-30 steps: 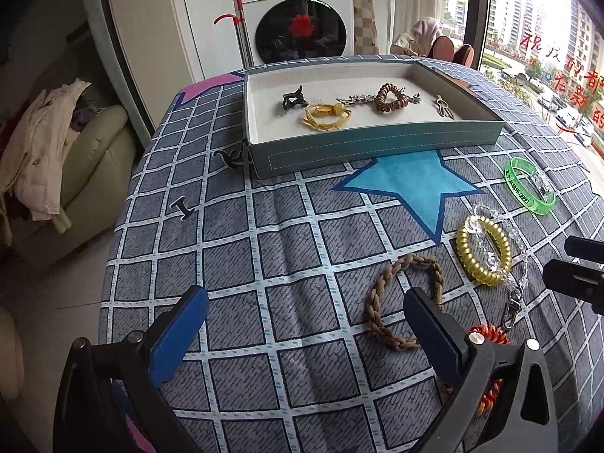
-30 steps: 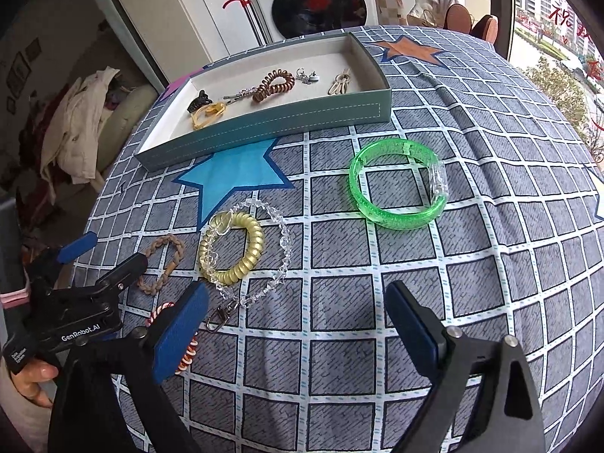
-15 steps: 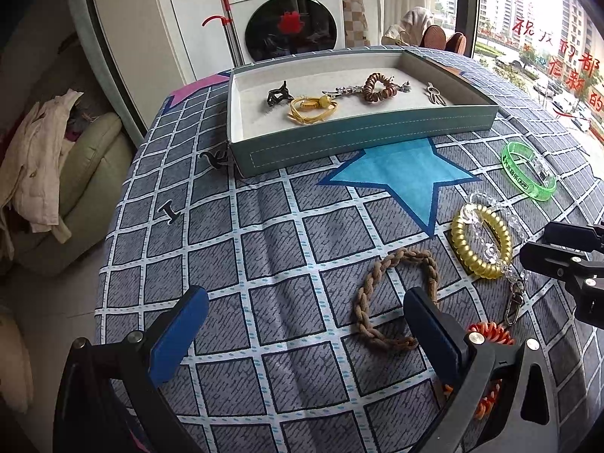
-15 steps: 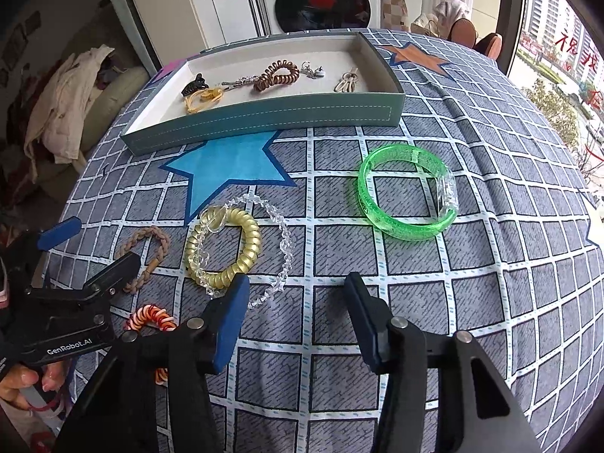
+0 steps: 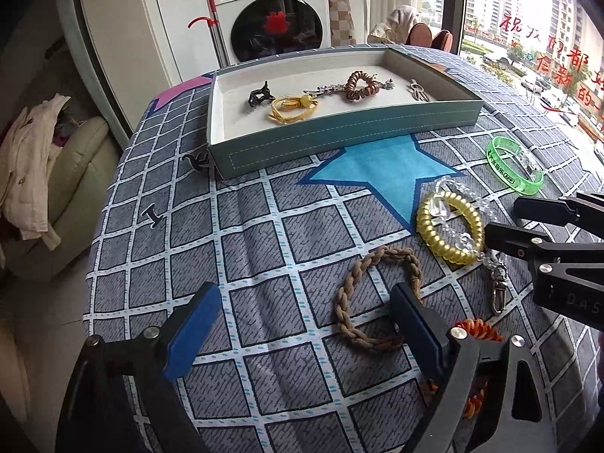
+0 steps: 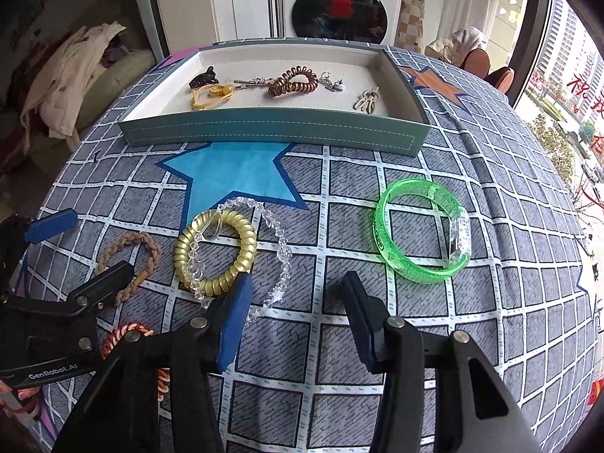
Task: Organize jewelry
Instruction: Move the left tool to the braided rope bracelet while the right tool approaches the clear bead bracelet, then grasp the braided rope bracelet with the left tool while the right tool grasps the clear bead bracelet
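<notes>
A teal tray (image 5: 351, 139) (image 6: 271, 132) at the far side holds a black clip, a yellow piece, a brown coil tie (image 6: 293, 81) and small metal pieces. On the cloth lie a braided brown bracelet (image 5: 377, 298) (image 6: 128, 253), a gold coil tie (image 5: 449, 232) (image 6: 215, 251) under a clear bead bracelet (image 6: 279, 253), a green bangle (image 5: 515, 164) (image 6: 421, 230) and an orange coil tie (image 5: 477, 328) (image 6: 128, 334). My left gripper (image 5: 302, 324) is open, its right finger by the braided bracelet. My right gripper (image 6: 296, 313) is open, just short of the bead bracelet.
The table carries a grey grid cloth (image 6: 490, 188) with a blue star (image 6: 230, 173). A washing machine (image 5: 279, 26) stands behind the table. A cream chair with clothes (image 5: 37, 173) is at the left. A window (image 5: 528, 19) is at the right.
My right gripper has narrowed from wide open and moved left towards the gold coil tie and bead bracelet. My left gripper has shifted slightly; the jewelry has not moved.
</notes>
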The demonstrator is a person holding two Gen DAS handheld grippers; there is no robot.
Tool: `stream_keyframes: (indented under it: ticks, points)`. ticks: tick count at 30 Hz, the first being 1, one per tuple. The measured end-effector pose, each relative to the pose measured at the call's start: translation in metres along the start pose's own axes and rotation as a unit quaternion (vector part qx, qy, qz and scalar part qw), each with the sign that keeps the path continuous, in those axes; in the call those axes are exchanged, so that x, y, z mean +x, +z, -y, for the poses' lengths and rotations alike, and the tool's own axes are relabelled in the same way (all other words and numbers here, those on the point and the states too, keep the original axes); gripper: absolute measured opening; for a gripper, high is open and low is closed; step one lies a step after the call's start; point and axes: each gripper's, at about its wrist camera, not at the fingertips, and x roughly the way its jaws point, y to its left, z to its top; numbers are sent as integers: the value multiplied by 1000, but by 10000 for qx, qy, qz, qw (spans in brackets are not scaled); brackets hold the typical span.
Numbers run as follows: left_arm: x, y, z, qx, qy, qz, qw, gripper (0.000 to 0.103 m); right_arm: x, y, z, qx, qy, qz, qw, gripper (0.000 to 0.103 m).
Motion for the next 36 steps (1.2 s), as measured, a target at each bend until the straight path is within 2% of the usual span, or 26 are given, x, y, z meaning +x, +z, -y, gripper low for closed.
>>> stream_keyframes:
  ticks: [2, 5, 6, 7, 8, 9, 12, 17, 24, 36]
  points:
    - [-1, 1, 2, 21, -118, -9, 9999, 95, 1, 2, -2, -67, 23, -4, 10000, 49]
    - [-2, 1, 5, 65, -292, -32, 9995, 83, 0, 1, -6, -179, 89, 4, 9998, 38]
    - [-3, 1, 6, 90, -341, -35, 9994, 78, 0, 1, -8, -212, 124, 5, 9997, 31]
    - [-4, 1, 7, 110, -429, -45, 9990, 74, -1, 1, -10, -233, 157, 8, 9996, 17]
    - [-5, 1, 9, 139, -535, -52, 9985, 64, -1, 1, -12, -239, 180, 7, 9996, 9]
    - [-5, 1, 12, 220, -554, -41, 9982, 50, -1, 0, -13, -238, 158, 13, 9996, 8]
    - [-8, 1, 18, 376, -648, -52, 9972, 28, -2, 0, -10, -106, 230, 26, 9997, 8]
    - [-10, 2, 12, 192, -764, -57, 9969, 27, -15, -2, 4, 169, 280, 211, 9992, 8]
    - [-26, 7, 0, -77, -910, 160, 9957, 27, -37, 3, 17, 274, 334, 461, 9980, 7]
    - [-48, 18, -6, -104, -884, 471, 9949, 27, -63, 13, 27, 427, 496, 752, 9950, 6]
